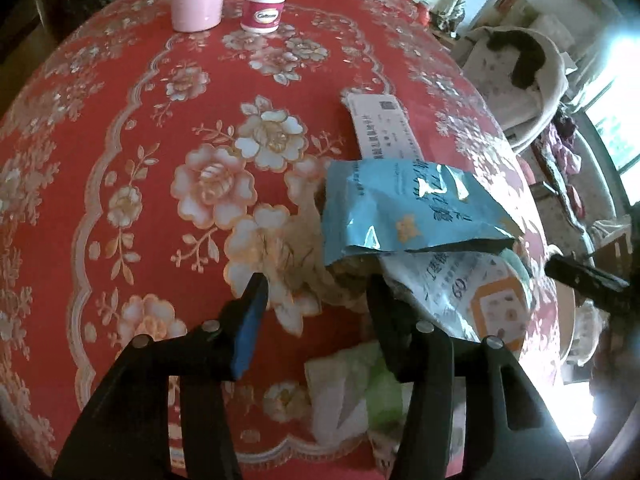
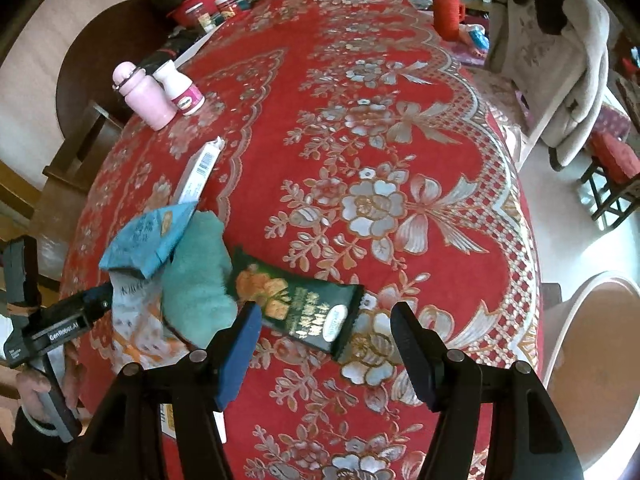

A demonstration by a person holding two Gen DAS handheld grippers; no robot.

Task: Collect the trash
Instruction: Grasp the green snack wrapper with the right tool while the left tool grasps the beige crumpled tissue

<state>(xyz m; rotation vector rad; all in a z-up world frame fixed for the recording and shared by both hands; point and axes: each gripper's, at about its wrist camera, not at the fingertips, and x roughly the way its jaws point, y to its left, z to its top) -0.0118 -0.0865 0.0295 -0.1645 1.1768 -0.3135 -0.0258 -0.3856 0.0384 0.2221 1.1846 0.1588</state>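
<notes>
Wrappers: four in total on the red floral tablecloth: one blue snack bag, one white printed bag under it, one long white wrapper behind them, one dark green packet.
Cloth: one teal cloth, lying between the blue snack bag and the dark green packet.
Bottles: two, a pink bottle and a white pill bottle, standing side by side, well apart from the wrappers.
Left gripper: fingers released, wide apart; the open mouth of the blue snack bag is just ahead of the tips, nearer the right finger.
Right gripper: fingers released; the dark green packet lies flat between the tips, not pinched.
Only in right view: the dark green packet, and the left gripper at the table edge.
Only in left view: a pale green and white wrapper below the fingers.
</notes>
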